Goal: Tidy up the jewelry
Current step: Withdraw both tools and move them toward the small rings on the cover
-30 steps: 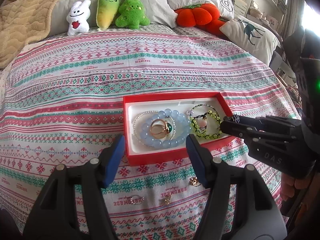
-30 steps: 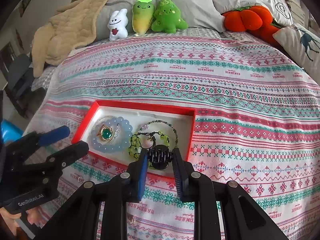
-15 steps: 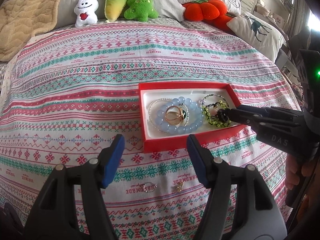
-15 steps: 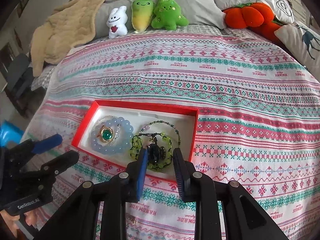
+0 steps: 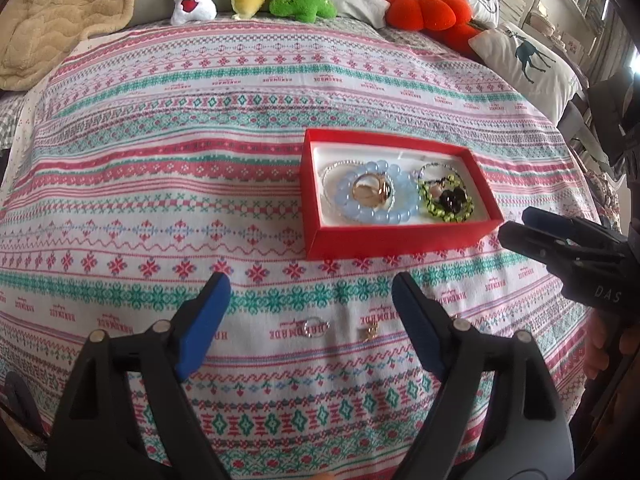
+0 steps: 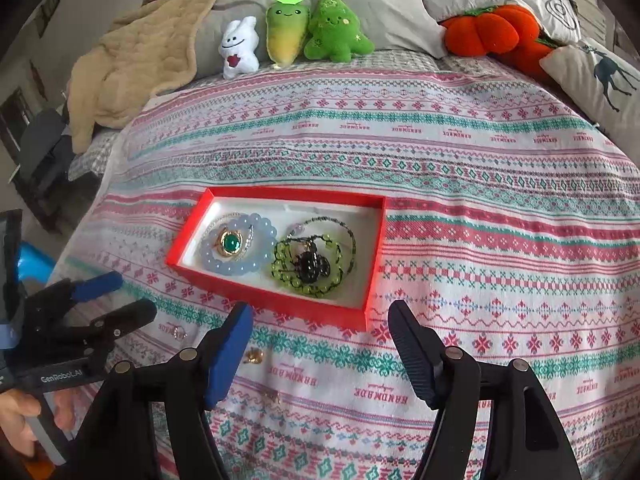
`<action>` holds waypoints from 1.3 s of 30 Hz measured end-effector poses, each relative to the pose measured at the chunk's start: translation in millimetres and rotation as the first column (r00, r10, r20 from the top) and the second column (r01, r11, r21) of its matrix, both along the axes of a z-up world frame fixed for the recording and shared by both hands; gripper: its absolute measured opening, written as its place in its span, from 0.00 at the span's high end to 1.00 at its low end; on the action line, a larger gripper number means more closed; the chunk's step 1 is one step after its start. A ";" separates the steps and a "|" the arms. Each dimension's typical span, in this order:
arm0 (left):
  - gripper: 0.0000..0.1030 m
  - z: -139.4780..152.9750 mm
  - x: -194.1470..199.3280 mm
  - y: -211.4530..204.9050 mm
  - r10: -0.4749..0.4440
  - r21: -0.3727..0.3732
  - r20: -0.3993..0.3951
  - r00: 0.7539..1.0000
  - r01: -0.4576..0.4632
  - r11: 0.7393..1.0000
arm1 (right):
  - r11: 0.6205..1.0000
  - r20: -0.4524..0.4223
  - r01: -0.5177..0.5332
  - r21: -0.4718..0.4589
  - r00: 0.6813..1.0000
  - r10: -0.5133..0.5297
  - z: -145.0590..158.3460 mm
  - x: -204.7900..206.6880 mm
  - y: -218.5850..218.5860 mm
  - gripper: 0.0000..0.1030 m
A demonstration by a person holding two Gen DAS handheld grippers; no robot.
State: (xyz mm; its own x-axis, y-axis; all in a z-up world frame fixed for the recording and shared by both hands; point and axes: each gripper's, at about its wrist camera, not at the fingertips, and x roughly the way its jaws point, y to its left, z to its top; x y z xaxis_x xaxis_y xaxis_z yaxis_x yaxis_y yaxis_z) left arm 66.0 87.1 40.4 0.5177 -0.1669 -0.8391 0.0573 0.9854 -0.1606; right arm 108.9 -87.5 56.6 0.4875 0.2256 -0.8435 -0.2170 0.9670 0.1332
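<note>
A red box [image 6: 280,304] lies on the patterned bedspread. It holds a blue bead bracelet [image 6: 240,268] around a green-stone ring [image 6: 230,244], and a green bead bracelet [image 6: 288,276] with a black hair clip [image 6: 312,266] lying on it. My right gripper [image 6: 320,312] hangs just in front of the box, jaws opening, nothing between them. My left gripper [image 5: 308,284] is also opening and empty, left of the box [image 5: 400,240]. A small silver ring [image 5: 316,328] and a gold earring [image 5: 368,333] lie on the cloth below it.
Plush toys [image 6: 280,36], orange pumpkin cushions [image 6: 492,30] and a deer pillow [image 5: 528,60] line the far edge of the bed. A beige blanket [image 6: 132,60] lies at the far left. More small gold pieces [image 6: 254,356] lie near the right gripper.
The right gripper let go of the black clip, which now lies in the box, and drew back with its jaws spread. The left gripper shifted left and widened.
</note>
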 end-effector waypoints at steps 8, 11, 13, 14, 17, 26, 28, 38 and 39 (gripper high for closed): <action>0.17 -17.6 -14.0 -4.3 -0.026 0.063 -0.082 0.996 0.031 0.997 | 0.998 -0.118 0.062 0.018 0.991 -0.060 -15.1 -16.8 -14.4 0.29; 0.17 -23.8 -18.7 -3.3 -0.026 0.068 -0.114 0.993 0.034 0.997 | 0.998 -0.134 0.070 0.004 0.989 -0.069 -19.5 -21.9 -17.2 0.28; 0.17 -27.7 -21.8 -2.3 -0.028 0.069 -0.130 0.991 0.038 0.997 | 0.998 -0.143 0.069 -0.005 0.987 -0.069 -22.7 -25.2 -18.2 0.27; 0.17 -29.3 -23.6 -1.8 -0.029 0.072 -0.135 0.990 0.039 0.997 | 0.998 -0.147 0.067 -0.009 0.987 -0.068 -24.4 -26.9 -18.3 0.27; 0.17 -33.8 -29.8 0.0 -0.034 0.088 -0.144 0.989 0.047 0.995 | 0.998 -0.153 0.058 -0.028 0.986 -0.062 -29.3 -32.3 -18.0 0.27; 0.17 -43.5 -53.3 6.6 -0.058 0.102 -0.162 0.985 0.075 0.992 | 0.997 -0.158 0.032 -0.068 0.987 -0.043 -43.4 -50.9 -14.1 0.27; 0.17 -42.8 -58.4 7.7 -0.073 0.084 -0.150 0.986 0.087 0.993 | 0.997 -0.157 0.044 -0.063 0.986 -0.053 -43.5 -52.5 -15.8 0.27; 0.18 -42.9 -50.7 6.2 -0.116 0.065 -0.073 0.991 0.121 0.991 | 0.991 -0.084 0.017 -0.133 0.996 -0.029 -44.0 -53.9 -0.1 0.27; 0.21 -44.0 -46.0 5.5 -0.119 0.052 -0.076 0.990 0.123 0.991 | 0.991 -0.098 0.005 -0.135 0.995 -0.019 -47.7 -53.4 2.9 0.27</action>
